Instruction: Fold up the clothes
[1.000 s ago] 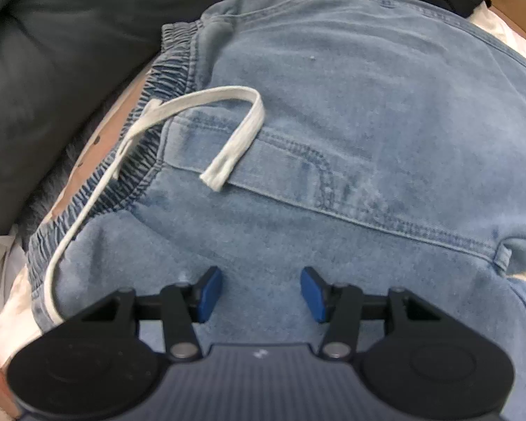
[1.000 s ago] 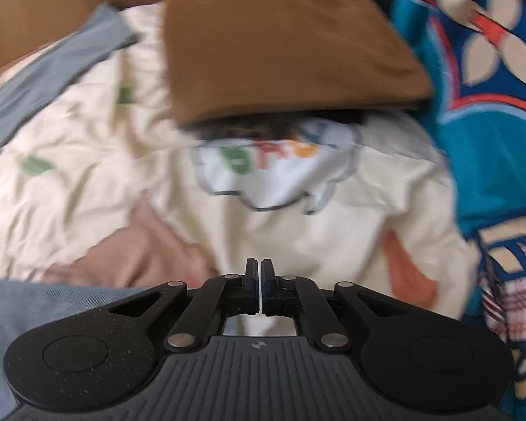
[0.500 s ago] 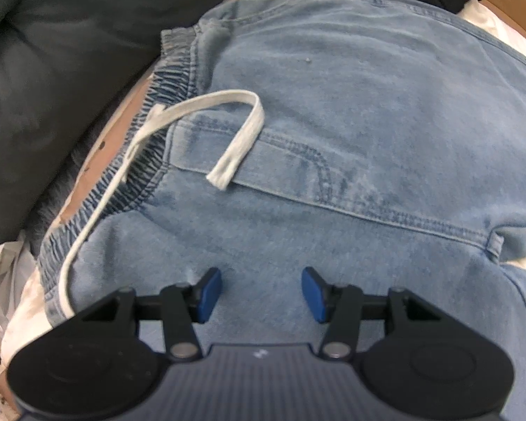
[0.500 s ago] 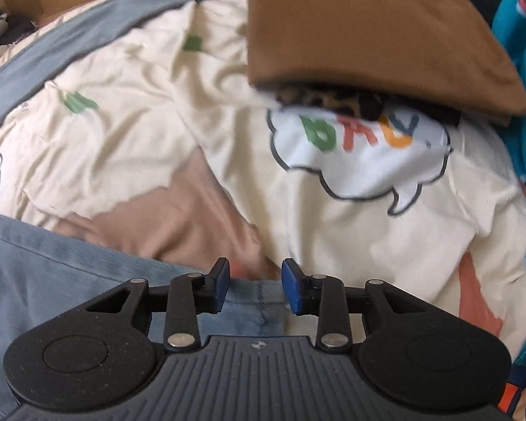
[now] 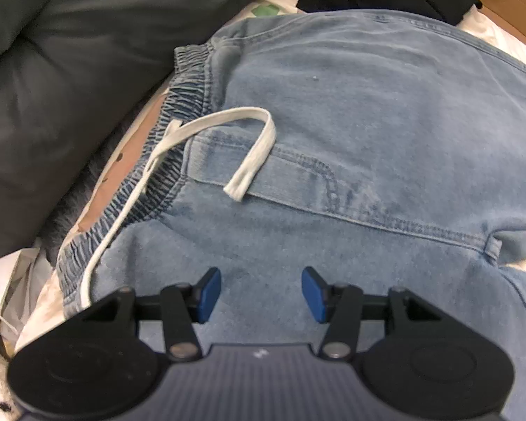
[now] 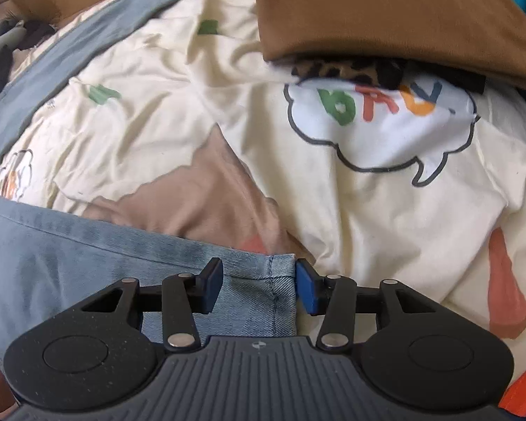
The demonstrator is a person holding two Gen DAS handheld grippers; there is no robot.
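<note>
Your right gripper (image 6: 259,287) has just been opening; its fingers straddle the jeans' hem corner (image 6: 263,273) without pinching. Your left gripper (image 5: 261,294) hangs released over the jeans (image 5: 350,112), drawstring (image 5: 252,154) at 12 o'clock. Beyond lies a cream bedsheet (image 6: 385,217), its speech bubble (image 6: 382,126) reading "BRU", partly hidden.

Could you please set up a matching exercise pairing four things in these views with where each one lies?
Things:
1. white drawstring
2. brown folded cloth
3. jeans hem corner
4. dark cushion

Places:
A. between the open jaws of the right gripper
B. beside the elastic waistband
C. looped across the denim near the pocket seam
D. on top of the cream printed sheet

Pairs: 1-C, 2-D, 3-A, 4-B
</note>
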